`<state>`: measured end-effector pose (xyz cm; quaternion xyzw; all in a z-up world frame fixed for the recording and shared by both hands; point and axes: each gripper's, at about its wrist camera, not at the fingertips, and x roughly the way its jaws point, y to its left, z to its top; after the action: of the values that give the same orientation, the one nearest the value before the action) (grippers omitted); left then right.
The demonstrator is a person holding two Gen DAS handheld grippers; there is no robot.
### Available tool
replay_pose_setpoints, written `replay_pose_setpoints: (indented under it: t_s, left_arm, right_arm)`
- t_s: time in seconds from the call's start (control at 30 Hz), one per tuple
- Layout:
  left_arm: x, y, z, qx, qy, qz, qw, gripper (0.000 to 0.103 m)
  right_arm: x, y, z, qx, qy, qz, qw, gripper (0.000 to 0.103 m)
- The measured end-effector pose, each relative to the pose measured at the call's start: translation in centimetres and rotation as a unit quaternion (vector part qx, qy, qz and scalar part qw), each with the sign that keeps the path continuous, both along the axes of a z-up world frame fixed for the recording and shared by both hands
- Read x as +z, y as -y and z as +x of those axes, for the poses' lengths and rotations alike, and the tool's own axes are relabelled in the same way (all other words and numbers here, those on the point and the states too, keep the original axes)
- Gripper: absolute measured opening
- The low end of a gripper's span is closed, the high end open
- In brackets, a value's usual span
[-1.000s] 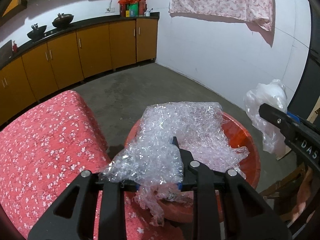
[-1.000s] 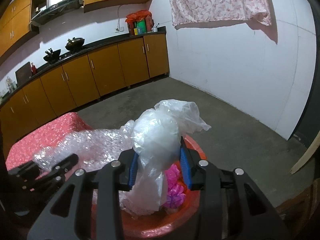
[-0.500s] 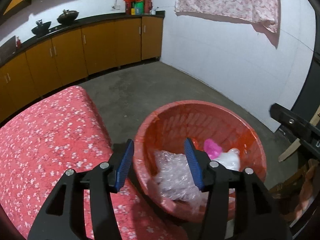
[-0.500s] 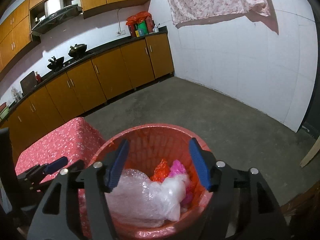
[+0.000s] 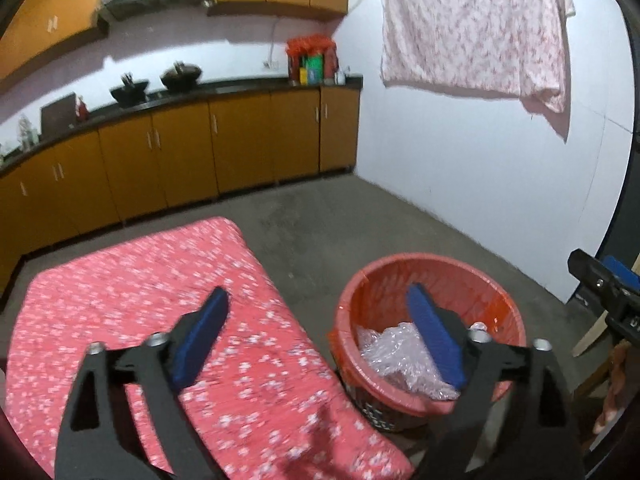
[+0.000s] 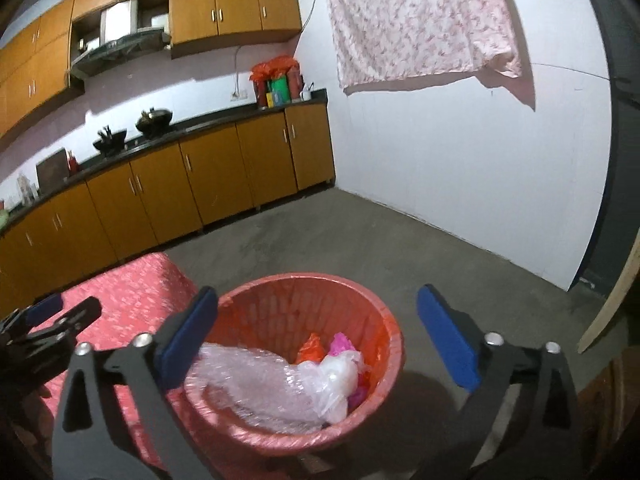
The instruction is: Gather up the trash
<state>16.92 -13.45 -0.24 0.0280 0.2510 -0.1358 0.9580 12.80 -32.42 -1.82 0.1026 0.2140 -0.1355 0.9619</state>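
A red plastic basket stands on the floor beside a table under a red flowered cloth. Inside it lie a sheet of bubble wrap, a clear plastic bag and pink and orange scraps. My right gripper hangs above the basket, its jaws opening wide with nothing between the pads. My left gripper is over the cloth's edge and the basket rim, its jaws opening wide too and holding nothing. The bubble wrap also shows in the left wrist view. Each gripper appears at the edge of the other's view.
Brown kitchen cabinets with pots on the counter line the far wall. A pink flowered sheet hangs on the white wall. Grey concrete floor lies beyond the basket. A wooden board leans at the right edge.
Both grippers let go of their loads: bubble wrap from the left, the clear bag from the right, both now in the basket. Both have opened wide and risen back from the basket.
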Motion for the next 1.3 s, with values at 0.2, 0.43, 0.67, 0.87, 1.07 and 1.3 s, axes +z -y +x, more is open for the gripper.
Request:
replay_pose_setpoints:
  t_s: [0.2,0.43,0.67,0.87,1.07,1.3]
  left_arm:
    - [2.2,-3.0,-6.0,0.007,0.05,0.001,0.9987,0.101]
    - [2.7,-6.2,-11.7,0.041,0.068,-0.003,0.9969,0.101]
    - [2.6,-8.2,-15.9,0.072,0.084,0.001,0.9939,0.101]
    - [2.1,-9.1,-17.8,0.083,0.087,-0.01,0.9927,0.101]
    - [1.0,-9.8,-18.8,0.098,0.084,-0.003,0.9917,0.101]
    - [0.2,-10.5,-19.3,0.104,0.076,-0.003,0.9916,0.101]
  right_arm:
    - [1.2,-2.8,-4.1,0.019,-0.001,-0.004,1.0,0.099]
    - [2.2,-7.5,-9.2,0.064,0.012,-0.062,0.996,0.099]
    - [2.6,-10.5,-12.8,0.084,0.03,-0.108,0.99,0.099]
    - [2.5,-11.5,-14.6,0.093,0.038,-0.104,0.99,0.099]
    - [1.9,-11.6,-15.3,0.089,0.035,-0.1,0.99,0.099]
    - [1.4,-11.6,-15.8,0.086,0.034,-0.1,0.991,0.099]
